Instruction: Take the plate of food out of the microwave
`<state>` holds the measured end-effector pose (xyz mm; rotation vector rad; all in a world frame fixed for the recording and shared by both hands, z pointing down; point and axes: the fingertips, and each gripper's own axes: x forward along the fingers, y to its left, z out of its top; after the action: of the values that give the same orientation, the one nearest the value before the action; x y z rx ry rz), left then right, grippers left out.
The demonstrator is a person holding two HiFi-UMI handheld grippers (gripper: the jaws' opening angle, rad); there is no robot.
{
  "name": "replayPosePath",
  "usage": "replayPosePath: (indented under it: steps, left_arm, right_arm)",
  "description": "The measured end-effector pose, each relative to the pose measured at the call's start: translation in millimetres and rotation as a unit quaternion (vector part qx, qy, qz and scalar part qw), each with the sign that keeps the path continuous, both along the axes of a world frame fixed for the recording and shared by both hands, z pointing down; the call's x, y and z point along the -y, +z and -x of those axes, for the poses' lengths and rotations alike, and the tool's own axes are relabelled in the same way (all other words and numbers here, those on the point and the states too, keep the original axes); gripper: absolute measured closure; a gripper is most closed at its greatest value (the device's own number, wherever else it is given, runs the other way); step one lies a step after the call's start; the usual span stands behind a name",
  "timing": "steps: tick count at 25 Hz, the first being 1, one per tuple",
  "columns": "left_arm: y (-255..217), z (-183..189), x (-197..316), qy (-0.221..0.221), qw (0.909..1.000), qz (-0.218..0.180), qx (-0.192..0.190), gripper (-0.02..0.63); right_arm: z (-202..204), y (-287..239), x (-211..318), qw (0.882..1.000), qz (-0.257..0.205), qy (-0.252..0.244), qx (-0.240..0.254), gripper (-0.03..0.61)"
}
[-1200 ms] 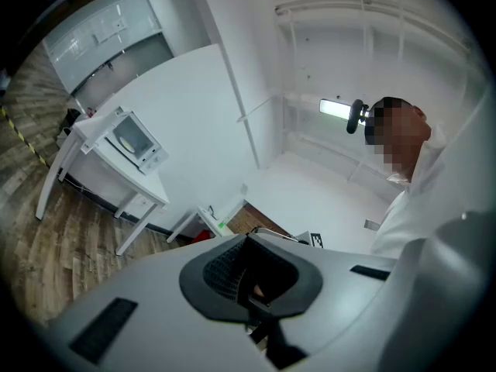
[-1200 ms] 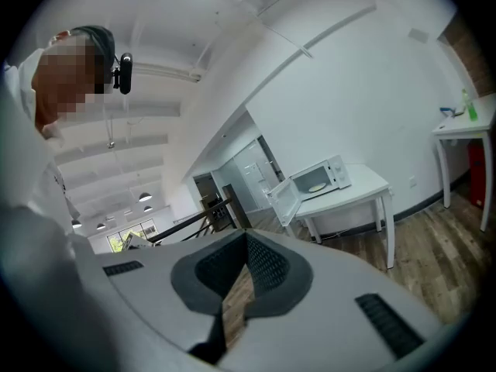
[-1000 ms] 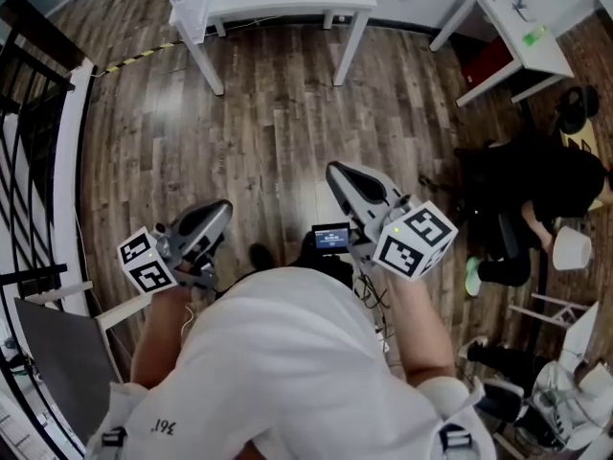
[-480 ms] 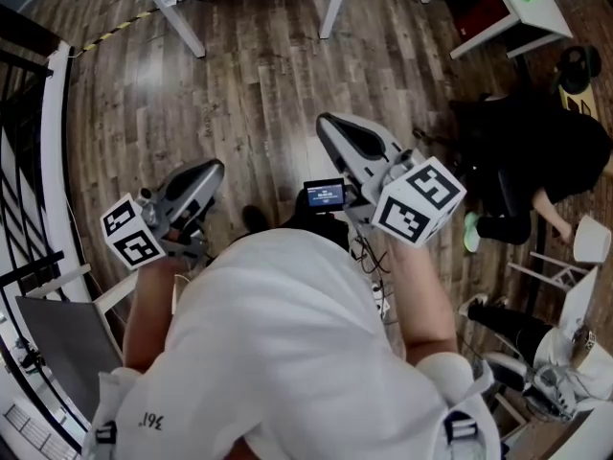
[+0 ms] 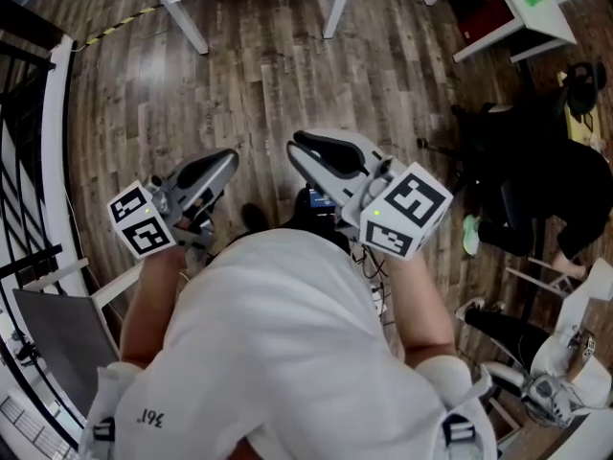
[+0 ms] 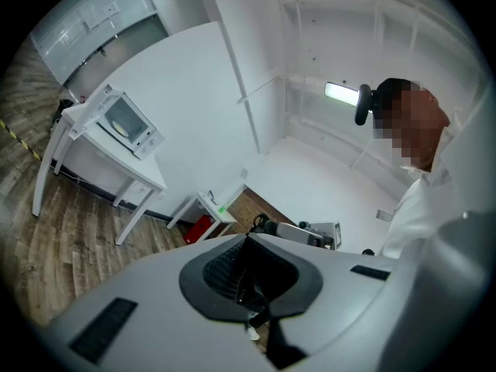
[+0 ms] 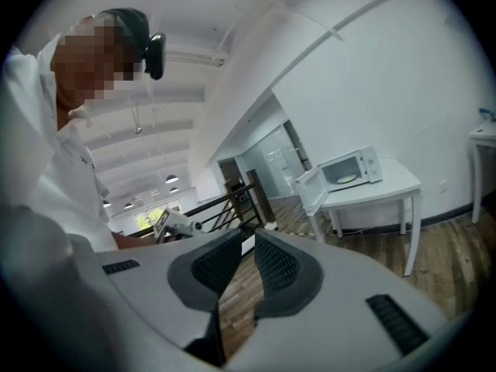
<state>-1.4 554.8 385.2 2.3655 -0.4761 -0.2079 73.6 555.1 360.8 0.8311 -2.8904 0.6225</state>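
Your left hand-held gripper (image 6: 248, 266) is closed empty, your right hand-held gripper (image 7: 242, 246) just cracking open on nothing: jaws that narrow could shove the plate (image 7: 346, 179), inside the microwave (image 7: 372, 163) on the bench (image 7: 383, 191) at 3 o'clock in the right gripper view

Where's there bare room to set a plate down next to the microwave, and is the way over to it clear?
In the right gripper view, the table top is bare to the right of the microwave. The open door takes the left end. The wood floor ahead is bare. It gets crowded at the head view's right, around the person in black.
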Motion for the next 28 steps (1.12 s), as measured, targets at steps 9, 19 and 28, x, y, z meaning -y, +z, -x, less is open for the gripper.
replayPosePath:
  steps: [9, 19, 28]
  left_arm:
    - [8.3, -35.7, 14.9, -0.005, 0.9974, -0.03, 0.066, 0.607]
    - [14.9, -36.9, 0.4, 0.021, 0.9874, -0.099, 0.122, 0.62]
    - [13.4, -29.0, -3.4, 0.018, 0.9979, -0.042, 0.046, 0.624]
  right_arm:
    - [59.2, 28.9, -29.2, 0.995, -0.009, -0.062, -0.081, 0.545]
    - [62.5, 40.2, -40.8, 0.983, -0.053, -0.066, -0.165, 0.545]
    - [68.2, 36.6, -42.9, 0.993, -0.01, -0.081, -0.086, 0.562]
